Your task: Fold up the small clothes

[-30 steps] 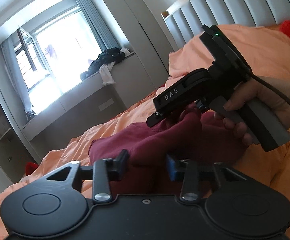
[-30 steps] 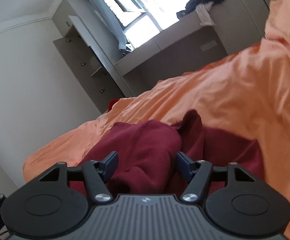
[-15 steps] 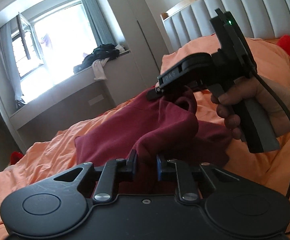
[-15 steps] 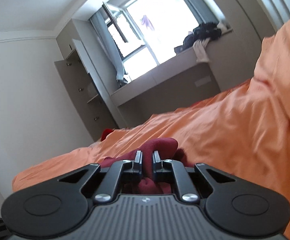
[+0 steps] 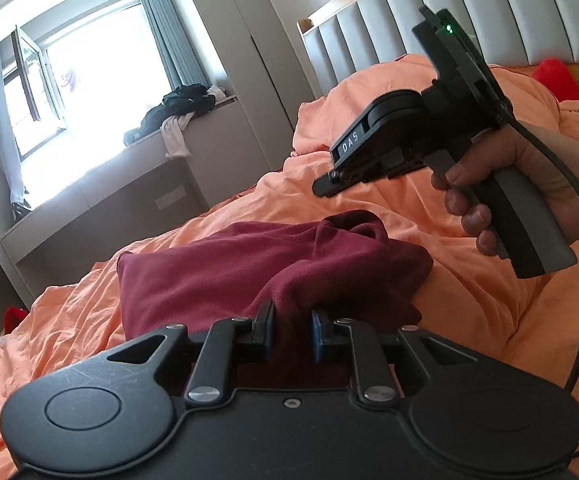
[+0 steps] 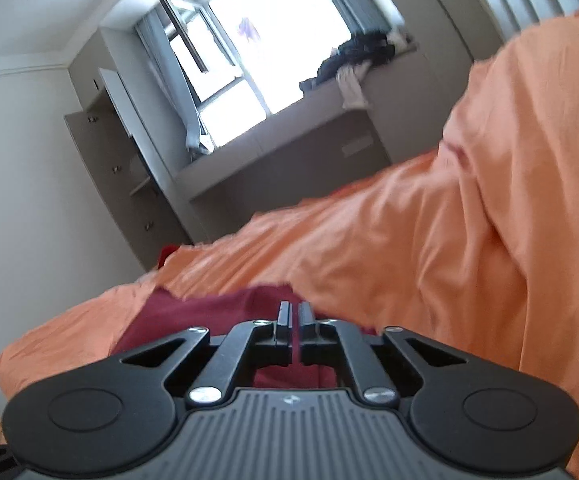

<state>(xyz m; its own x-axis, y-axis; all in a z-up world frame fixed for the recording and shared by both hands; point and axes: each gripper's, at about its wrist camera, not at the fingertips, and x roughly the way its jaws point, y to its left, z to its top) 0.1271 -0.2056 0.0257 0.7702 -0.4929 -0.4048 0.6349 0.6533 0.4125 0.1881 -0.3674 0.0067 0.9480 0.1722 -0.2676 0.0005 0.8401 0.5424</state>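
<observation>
A maroon garment lies bunched on the orange bedspread. My left gripper is shut on a thick fold at its near edge, the cloth pinched between the blue pads. A hand holds my right gripper in the air above the garment's far right corner, clear of the cloth. In the right wrist view that right gripper has its jaws opening from a narrow gap with nothing between them. The garment shows below and behind its fingers.
A padded grey headboard stands at the back right, with a red item beside it. A window ledge bears a pile of dark clothes. Grey drawers line the left wall. Another red thing lies beyond the bed's left edge.
Both grippers closed on the garment and lifted it. The right one has since let go and drawn up and away to the right. The cloth has sunk back on the bed, still in the left.
</observation>
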